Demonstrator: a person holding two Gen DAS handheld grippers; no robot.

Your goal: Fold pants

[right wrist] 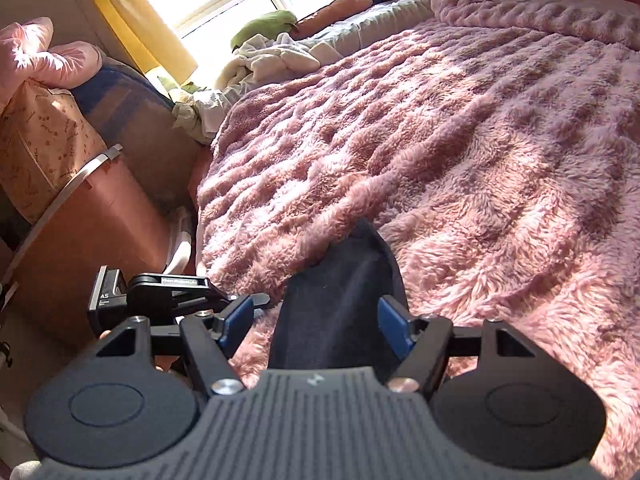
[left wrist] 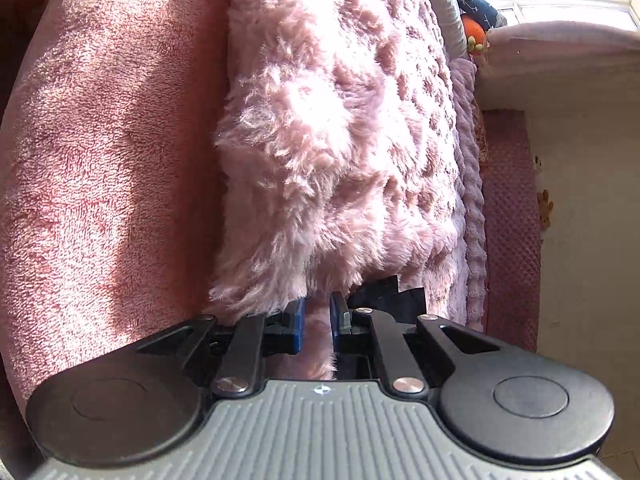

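Note:
The pants show only in the right wrist view as a dark navy cloth (right wrist: 340, 304) lying on the fluffy pink blanket (right wrist: 460, 140). My right gripper (right wrist: 316, 320) is open, with its blue pads either side of the dark cloth. My left gripper (left wrist: 318, 316) is pushed into the edge of the fluffy pink blanket (left wrist: 340, 128); its blue pads stand a narrow gap apart with pink fur between them, and the fingertips are buried in fur. A bit of black serrated part (left wrist: 384, 292) shows by its right pad. No pants are visible in the left view.
The bed is covered by the pink blanket; a plush pink surface (left wrist: 104, 152) is left of it. A pile of pale clothes (right wrist: 272, 60) and a green item (right wrist: 264, 24) lie by the window. A brown box (right wrist: 96, 232) and a bedding bag (right wrist: 40, 136) stand left of the bed. The other gripper (right wrist: 160, 292) shows at left.

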